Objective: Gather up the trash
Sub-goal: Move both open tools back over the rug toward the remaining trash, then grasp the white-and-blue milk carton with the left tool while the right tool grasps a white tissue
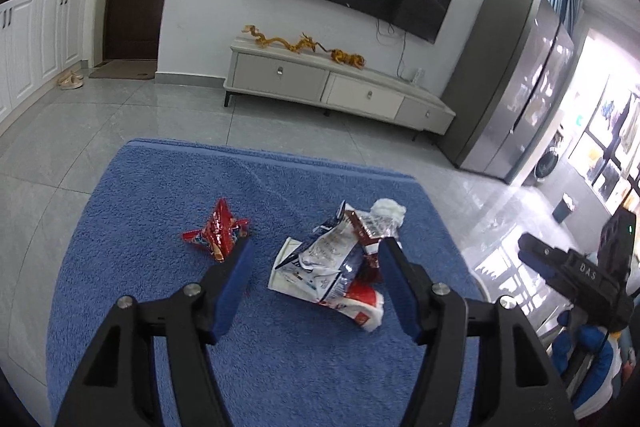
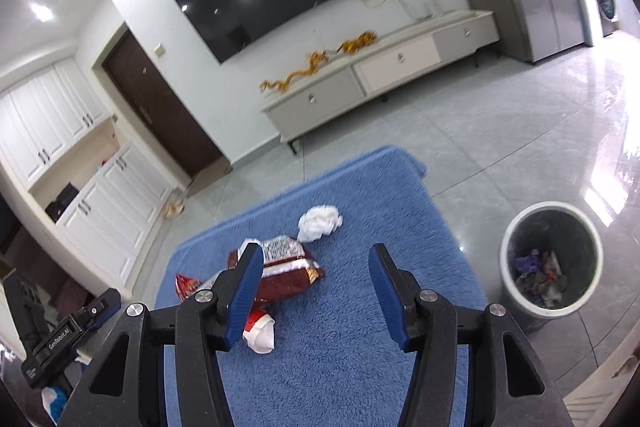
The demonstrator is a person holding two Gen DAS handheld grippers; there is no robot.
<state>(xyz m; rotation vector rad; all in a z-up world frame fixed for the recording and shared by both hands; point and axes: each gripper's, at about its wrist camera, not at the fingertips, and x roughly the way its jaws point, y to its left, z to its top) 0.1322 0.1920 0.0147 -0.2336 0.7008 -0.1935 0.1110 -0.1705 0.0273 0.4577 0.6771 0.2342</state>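
Trash lies in a loose cluster on the blue towel [image 1: 160, 307], mostly toward its far right part. In the left wrist view we see a red wrapper [image 1: 218, 233] set apart to the left, a crumpled white-and-blue bag [image 1: 320, 259] in the middle, a dark red foil packet [image 1: 368, 231] against its right side, and a white tissue ball [image 1: 388, 209] just behind, near the towel's right edge. Our left gripper [image 1: 316, 257] hangs over the bag with its tongs spread wide and nothing pressed between the pads; the bag sits in the gap, the left pad close to the red wrapper.

In the right wrist view our right gripper [image 2: 316, 259] has its tongs apart too and holds nothing. The foil packet [image 2: 288, 267] lies partly behind the left pad and the tissue ball [image 2: 320, 223] beyond the tips. The bin [image 2: 516, 307] stands on the floor off the towel's right edge, with trash already in it.

We judge the risks plain. The pieces overlap, so closing on the bag may drag the packet along and drop it on the way to the bin. Crumpled foil is springy and may slip from the pads. Both grippers aim at the same cluster and could knock together.
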